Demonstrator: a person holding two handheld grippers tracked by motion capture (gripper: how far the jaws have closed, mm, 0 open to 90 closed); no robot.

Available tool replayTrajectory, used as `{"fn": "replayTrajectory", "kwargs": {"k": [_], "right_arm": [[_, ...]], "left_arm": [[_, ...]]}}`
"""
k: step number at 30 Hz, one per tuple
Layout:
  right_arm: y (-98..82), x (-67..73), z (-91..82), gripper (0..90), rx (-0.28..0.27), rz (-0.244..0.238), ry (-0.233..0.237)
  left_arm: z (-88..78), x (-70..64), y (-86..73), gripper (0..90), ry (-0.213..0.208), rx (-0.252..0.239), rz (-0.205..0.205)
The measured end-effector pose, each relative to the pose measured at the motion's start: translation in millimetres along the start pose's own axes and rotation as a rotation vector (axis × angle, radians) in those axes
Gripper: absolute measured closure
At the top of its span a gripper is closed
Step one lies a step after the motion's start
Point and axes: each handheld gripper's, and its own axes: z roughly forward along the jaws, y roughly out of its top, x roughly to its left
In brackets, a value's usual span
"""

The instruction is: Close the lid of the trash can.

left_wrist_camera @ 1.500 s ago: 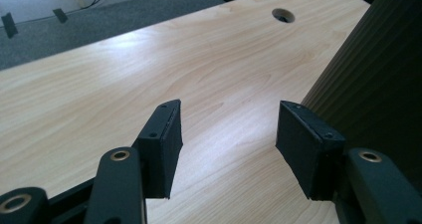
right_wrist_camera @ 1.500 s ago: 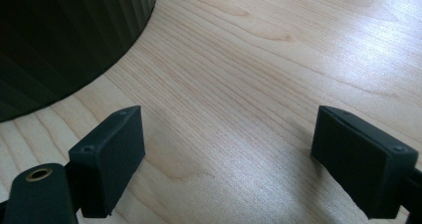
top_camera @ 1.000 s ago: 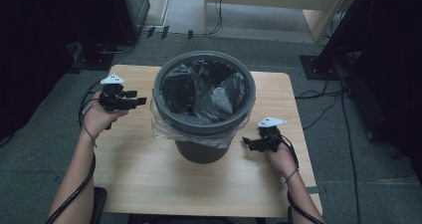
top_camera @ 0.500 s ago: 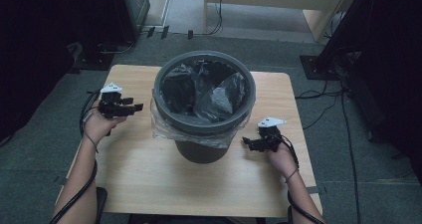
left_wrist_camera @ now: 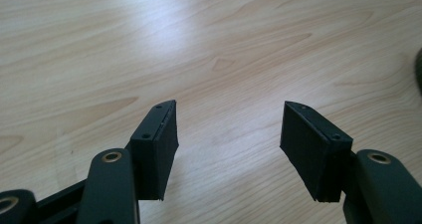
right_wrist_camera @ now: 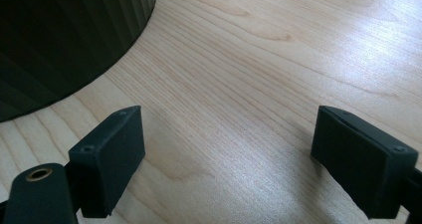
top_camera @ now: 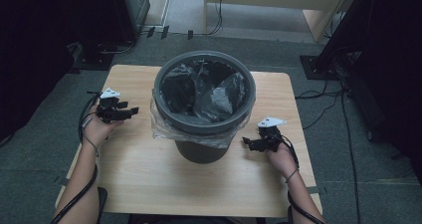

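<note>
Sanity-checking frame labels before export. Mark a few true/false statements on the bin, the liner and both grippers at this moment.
1. The bin stands upright on the wooden table. True.
2. The left gripper is clamped on the bin's rim. False: its jaws stand open over bare wood, apart from the bin, with nothing between them.
3. A clear plastic liner is folded out over the rim. True.
4. The right gripper holds the liner's edge. False: its jaws are open and empty, beside the bin's base.
5. The bin lies tipped on its side. False: its opening faces up.
</note>
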Motion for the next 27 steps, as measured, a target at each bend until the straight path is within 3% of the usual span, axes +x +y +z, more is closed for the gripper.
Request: {"fn": "replayTrajectory", "kwargs": {"k": [16, 23, 24, 27], "right_arm": [[0.0, 0.0, 0.0, 12.8, 0.0, 0.0, 0.0], [0.0, 0.0, 0.0, 12.7, 0.001, 0.0, 0.0], [0.0, 0.0, 0.0, 12.7, 0.001, 0.0, 0.001], [0.0, 0.0, 0.1, 12.4, 0.001, -0.001, 0.001]], "left_arm": [[8.7, 11.3, -17.0, 37.8, 0.071, 0.039, -0.005], [14.1, 12.2, -19.0, 38.0, 0.084, 0.029, 0.016], [14.9, 11.4, -19.4, 37.6, 0.089, 0.03, 0.037], [18.3, 11.2, -21.1, 29.2, 0.068, 0.012, 0.06]]}}
